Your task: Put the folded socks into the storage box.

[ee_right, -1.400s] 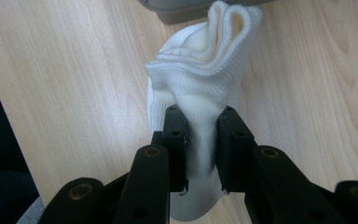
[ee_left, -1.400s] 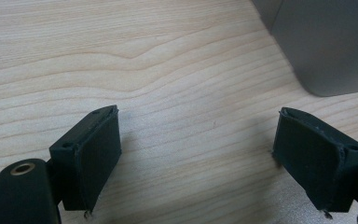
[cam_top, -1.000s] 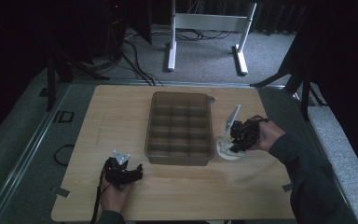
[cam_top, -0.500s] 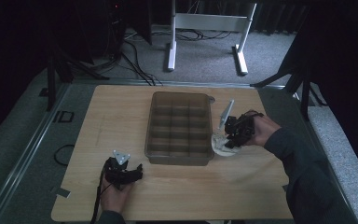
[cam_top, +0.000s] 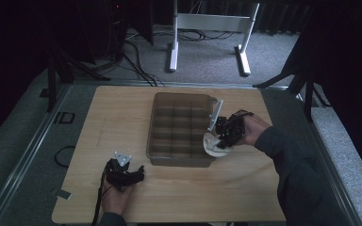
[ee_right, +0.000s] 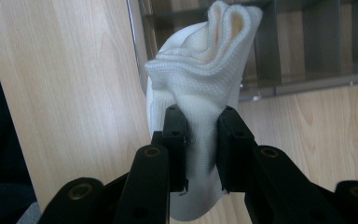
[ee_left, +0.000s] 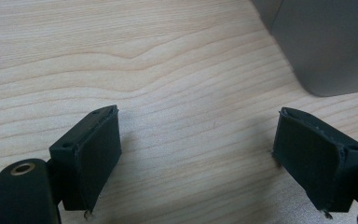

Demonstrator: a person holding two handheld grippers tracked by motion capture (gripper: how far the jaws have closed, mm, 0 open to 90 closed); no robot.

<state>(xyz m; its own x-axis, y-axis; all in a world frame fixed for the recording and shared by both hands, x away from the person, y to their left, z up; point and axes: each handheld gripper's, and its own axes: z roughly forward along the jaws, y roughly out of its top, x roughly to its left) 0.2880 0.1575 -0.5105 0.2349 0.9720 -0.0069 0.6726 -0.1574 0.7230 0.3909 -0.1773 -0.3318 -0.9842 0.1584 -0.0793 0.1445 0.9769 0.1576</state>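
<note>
A white folded sock (ee_right: 200, 79) hangs in my right gripper (ee_right: 200, 142), whose jaws pinch its middle. In the high view the right gripper (cam_top: 226, 134) holds the white sock (cam_top: 213, 144) just over the right edge of a grey-brown divided box (cam_top: 181, 129) in the middle of the table. The box's compartments (ee_right: 307, 37) lie behind the sock. My left gripper (cam_top: 122, 173) rests near the table's front left. Its jaws (ee_left: 200, 158) stand wide apart over bare wood, with nothing between them. A corner of the box (ee_left: 326, 42) shows at the upper right of the left gripper view.
The wooden table (cam_top: 118, 117) has bare wood left of the box and along the front. A white desk frame (cam_top: 207, 28) and cables lie on the floor beyond the far edge. A dark sleeve (cam_top: 301, 179) crosses the table's right front.
My right gripper has carried the sock leftward, from beside the box to its right edge. The left gripper has stayed where it was.
</note>
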